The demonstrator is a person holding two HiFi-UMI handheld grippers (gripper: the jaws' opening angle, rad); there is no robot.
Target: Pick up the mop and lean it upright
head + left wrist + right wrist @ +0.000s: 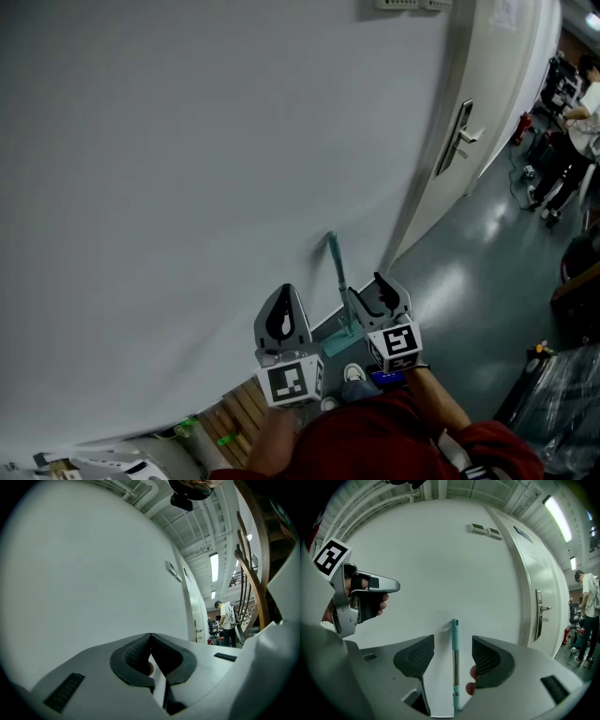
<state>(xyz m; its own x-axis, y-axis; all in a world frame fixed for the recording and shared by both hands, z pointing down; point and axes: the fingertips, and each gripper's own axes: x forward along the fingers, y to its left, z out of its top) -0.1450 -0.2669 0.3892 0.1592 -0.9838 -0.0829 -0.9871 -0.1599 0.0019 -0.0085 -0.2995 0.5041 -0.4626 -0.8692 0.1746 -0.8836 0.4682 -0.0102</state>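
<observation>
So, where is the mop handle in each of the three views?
Head view: mop handle at centre, against the wall.
Left gripper view: not in it.
Right gripper view: mop handle upright at low centre, between the open jaws.
Shared landmark: the white door, to the right in every view.

White wall (206, 169), door (487, 84), grey floor (469, 281)

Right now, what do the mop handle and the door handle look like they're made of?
Mop handle: the shaft looks like bare metal, silvery with a soft shine. Its teal grip is matte, probably plastic or rubber. Door handle: likely brushed metal, grey and dull-shiny, though it is small in view.
</observation>
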